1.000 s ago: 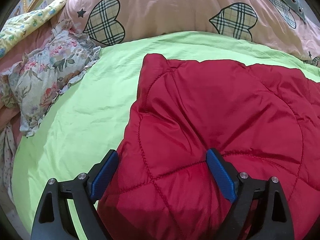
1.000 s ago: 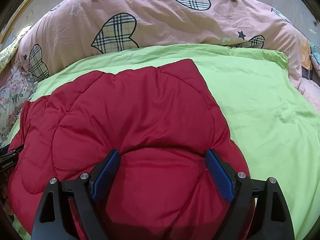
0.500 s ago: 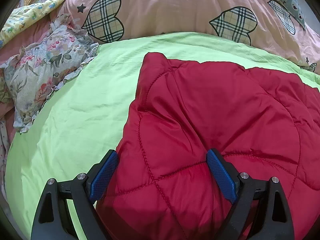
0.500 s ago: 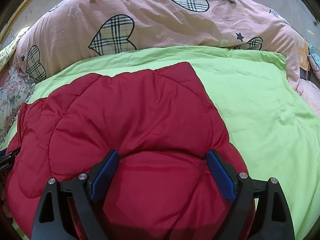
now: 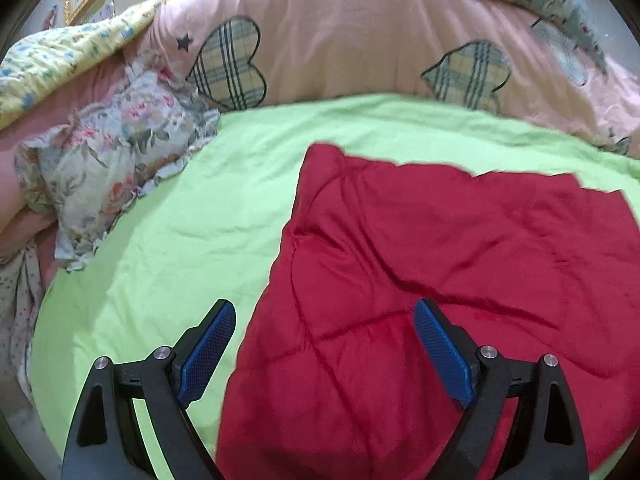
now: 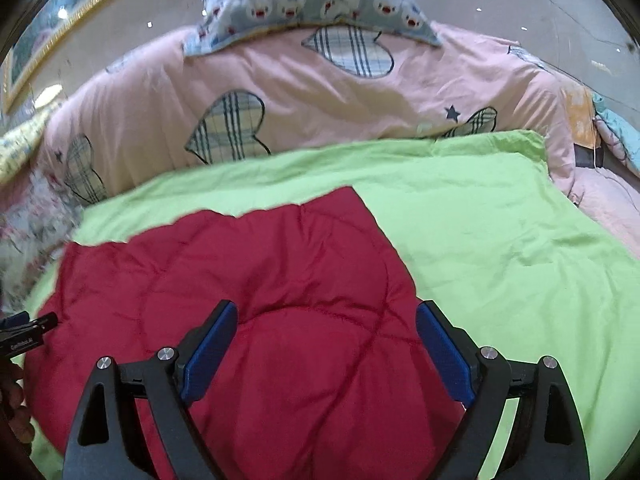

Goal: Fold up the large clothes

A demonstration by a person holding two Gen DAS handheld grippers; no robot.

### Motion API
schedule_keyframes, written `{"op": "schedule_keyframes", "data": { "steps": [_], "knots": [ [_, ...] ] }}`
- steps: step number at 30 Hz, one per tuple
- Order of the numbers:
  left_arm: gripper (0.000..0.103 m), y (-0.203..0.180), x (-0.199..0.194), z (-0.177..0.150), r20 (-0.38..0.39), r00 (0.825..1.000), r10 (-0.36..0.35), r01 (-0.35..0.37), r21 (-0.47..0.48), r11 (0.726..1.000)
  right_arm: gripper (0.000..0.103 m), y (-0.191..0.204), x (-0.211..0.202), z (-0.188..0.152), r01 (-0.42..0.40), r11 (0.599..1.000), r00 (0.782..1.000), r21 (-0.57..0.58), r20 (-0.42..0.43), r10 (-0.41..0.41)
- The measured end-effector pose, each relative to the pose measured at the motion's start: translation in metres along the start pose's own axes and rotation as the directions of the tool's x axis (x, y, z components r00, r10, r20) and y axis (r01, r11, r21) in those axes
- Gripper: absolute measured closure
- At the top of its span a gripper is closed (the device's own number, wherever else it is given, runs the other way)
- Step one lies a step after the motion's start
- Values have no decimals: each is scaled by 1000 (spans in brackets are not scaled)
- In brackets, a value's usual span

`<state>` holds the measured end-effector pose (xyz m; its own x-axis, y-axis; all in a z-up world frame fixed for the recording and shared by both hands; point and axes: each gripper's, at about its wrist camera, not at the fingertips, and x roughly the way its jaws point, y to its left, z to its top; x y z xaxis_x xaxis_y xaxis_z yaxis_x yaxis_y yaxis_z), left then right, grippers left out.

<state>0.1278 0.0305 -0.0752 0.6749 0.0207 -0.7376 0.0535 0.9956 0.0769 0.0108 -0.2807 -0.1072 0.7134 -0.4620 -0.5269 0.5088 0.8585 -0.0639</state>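
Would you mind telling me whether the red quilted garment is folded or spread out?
Folded, it seems: the red quilted garment lies as a compact block with straight edges on the green sheet, no sleeves showing.

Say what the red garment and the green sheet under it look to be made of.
Red garment: looks like padded synthetic shell, nylon or polyester, with a slight sheen; stitched quilt lines and puffy panels suggest filling. Green sheet: seems a thin woven fabric, matte, cotton or a blend; it lies flat with fine soft creases. Fibre cannot be confirmed by sight.
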Motion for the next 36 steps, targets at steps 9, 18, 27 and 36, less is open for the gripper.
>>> {"op": "schedule_keyframes", "data": {
  "steps": [9, 18, 27, 36],
  "knots": [
    [11, -17, -78, -36, 10, 987, -163, 162, 50, 985, 11, 35, -33, -25, -190, 974, 970, -126, -180, 166],
    [10, -32, -59, -70, -145, 977, -159, 173, 90, 981, 7, 52, -15, -56, -140, 971, 957, -196, -279, 82],
    [5, -34, -52, -73, -130, 984, -124, 139, 108, 984, 7, 39, -23, -56, -133, 982, 965, -137, -243, 97],
    [3, -39, -42, -72, -129, 984, -123, 139, 117, 983, 6, 47, -11, -58, -132, 979, 961, -157, -262, 88]
  ]
}}
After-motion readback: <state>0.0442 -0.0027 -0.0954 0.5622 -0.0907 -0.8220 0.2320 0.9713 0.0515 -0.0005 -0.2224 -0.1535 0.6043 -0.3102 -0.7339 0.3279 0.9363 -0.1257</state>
